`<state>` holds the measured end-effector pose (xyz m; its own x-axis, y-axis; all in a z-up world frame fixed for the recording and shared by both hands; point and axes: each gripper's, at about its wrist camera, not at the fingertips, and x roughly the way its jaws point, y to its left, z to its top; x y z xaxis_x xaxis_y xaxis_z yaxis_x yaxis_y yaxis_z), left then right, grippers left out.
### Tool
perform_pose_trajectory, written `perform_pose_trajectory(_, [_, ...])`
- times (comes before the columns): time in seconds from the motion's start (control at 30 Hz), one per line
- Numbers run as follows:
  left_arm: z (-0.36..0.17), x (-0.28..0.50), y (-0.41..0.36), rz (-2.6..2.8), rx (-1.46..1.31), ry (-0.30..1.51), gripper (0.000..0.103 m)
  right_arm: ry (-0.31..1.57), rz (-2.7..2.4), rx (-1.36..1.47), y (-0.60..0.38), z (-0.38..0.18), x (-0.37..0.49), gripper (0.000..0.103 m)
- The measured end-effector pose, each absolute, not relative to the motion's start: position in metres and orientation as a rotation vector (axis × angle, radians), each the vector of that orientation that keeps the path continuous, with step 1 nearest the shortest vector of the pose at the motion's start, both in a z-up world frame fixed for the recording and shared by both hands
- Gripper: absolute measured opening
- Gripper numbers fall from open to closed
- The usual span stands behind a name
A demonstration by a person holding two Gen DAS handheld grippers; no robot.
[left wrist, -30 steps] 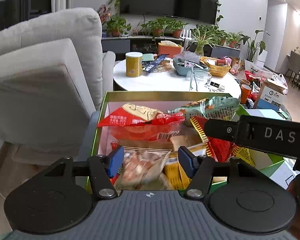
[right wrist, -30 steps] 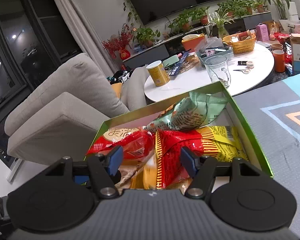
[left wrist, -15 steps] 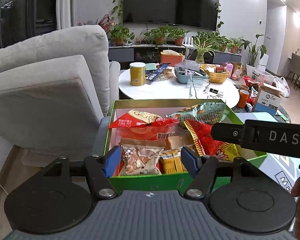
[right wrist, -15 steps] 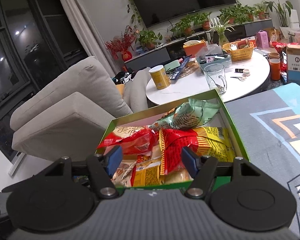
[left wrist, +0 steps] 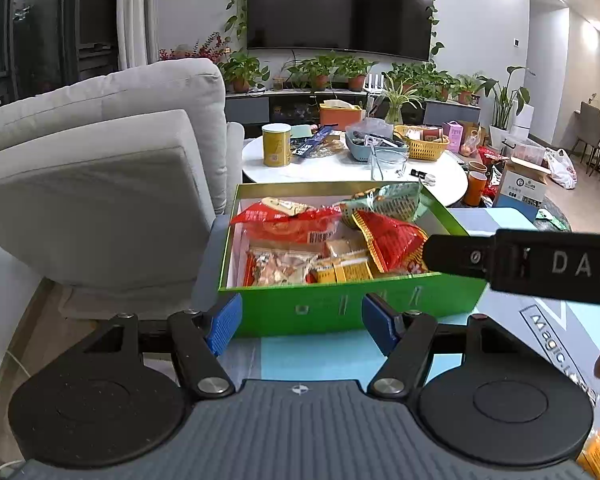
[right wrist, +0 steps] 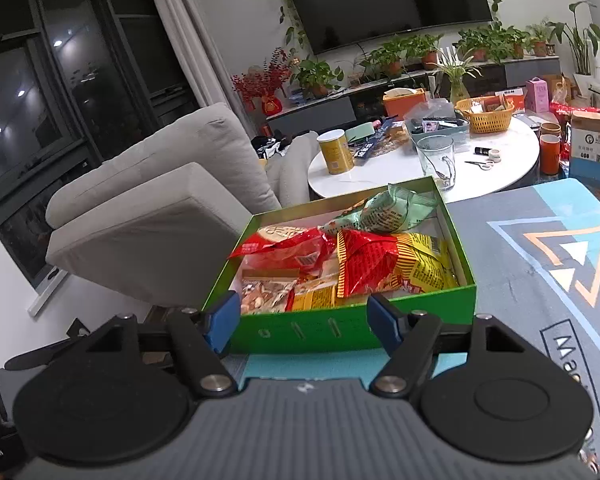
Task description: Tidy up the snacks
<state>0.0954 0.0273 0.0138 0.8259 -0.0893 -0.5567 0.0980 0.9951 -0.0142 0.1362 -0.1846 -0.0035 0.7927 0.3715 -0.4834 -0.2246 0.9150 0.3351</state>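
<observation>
Left hand-held gripper (left wrist: 300,318) in the foreground: its blue pads have just been opening and now stand apart with nothing between them. The right hand-held gripper (right wrist: 301,320) also has its pads apart and holds nothing. Both point at the near wall of a green box (right wrist: 340,332) and stop just short of it without touching.

The box sits at the left edge of a desk covered by a grey and blue mat (right wrist: 540,240). The snacks lie inside it in a loose heap: a clear packet of nuts (right wrist: 260,294) at the near left, a red packet (right wrist: 364,264) over a yellow one (right wrist: 428,268) on the right, another red bag (right wrist: 288,248) behind, and a pale green bag (right wrist: 396,210) at the far end.

No packet lies loose on the mat, so the gathering looks nearly or wholly finished. What may remain is evening out the heap. No lid is visible.

Beyond are a grey armchair (left wrist: 100,184) and a cluttered round white desk (right wrist: 500,152)
</observation>
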Motion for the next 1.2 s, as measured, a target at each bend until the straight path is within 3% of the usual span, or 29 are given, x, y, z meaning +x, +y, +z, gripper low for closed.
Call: perform_pose_trajectory(1.2, [-0.005,-0.022,0.039,-0.039,0.015,0.644,0.065,0.583,0.359,0.191,-0.189,-0.017,0.053,0.055])
